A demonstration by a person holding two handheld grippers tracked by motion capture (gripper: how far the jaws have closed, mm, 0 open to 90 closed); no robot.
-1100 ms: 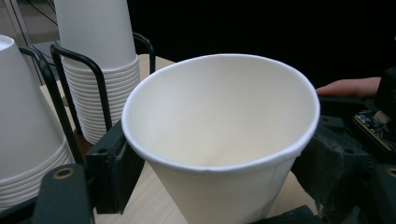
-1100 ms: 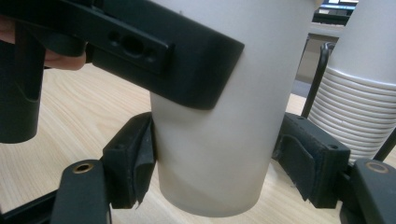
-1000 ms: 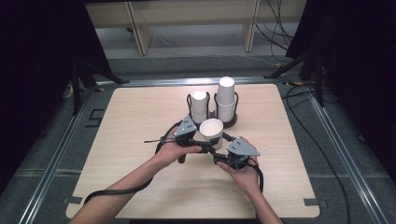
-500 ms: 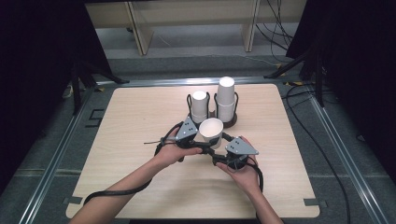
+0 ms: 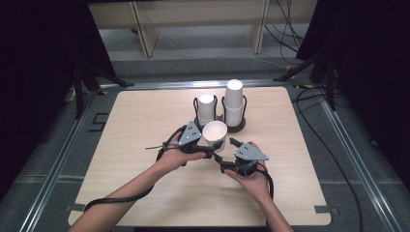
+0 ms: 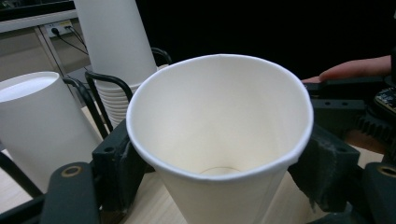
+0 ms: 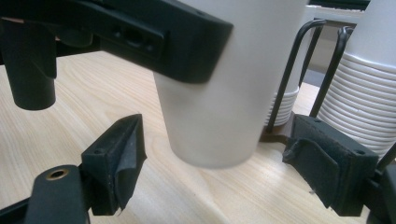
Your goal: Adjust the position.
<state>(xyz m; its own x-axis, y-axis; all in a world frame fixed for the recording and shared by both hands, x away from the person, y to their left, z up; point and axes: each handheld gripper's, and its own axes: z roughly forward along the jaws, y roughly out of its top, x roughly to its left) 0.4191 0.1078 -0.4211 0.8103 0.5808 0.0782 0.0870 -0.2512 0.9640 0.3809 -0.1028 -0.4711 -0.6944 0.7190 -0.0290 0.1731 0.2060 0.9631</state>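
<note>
Left tool (image 5: 209, 146): clamped on a single paper cup (image 5: 214, 135), one jaw pressed to each side of the wall below the rim, seen close in the left gripper view (image 6: 219, 140).
Paper cup: upright and mouth-up, empty, held just above the tabletop (image 5: 145, 121) in front of the wire holder; in the right gripper view its base (image 7: 210, 158) hangs clear of the wood.
Handling: likely very light and thin-walled, so it should dent or go oval under a hard squeeze; the smooth tapered side could let it slide downward in a loose grip.
Where to hold: the rolled rim and the flat base look like the stiffest parts, so a hold just under the rim or low near the base seems safer than mid-wall.
Right tool (image 5: 231, 154): jaws spread wide and holding nothing, standing either side of the cup's lower part without touching it.
Short stack (image 5: 207, 108): upside-down cups in the left ring of the holder, behind the held cup.
Tall stack (image 5: 233, 104): upside-down cups in the right ring of the black wire holder (image 5: 238, 126), just beside the short one.
</note>
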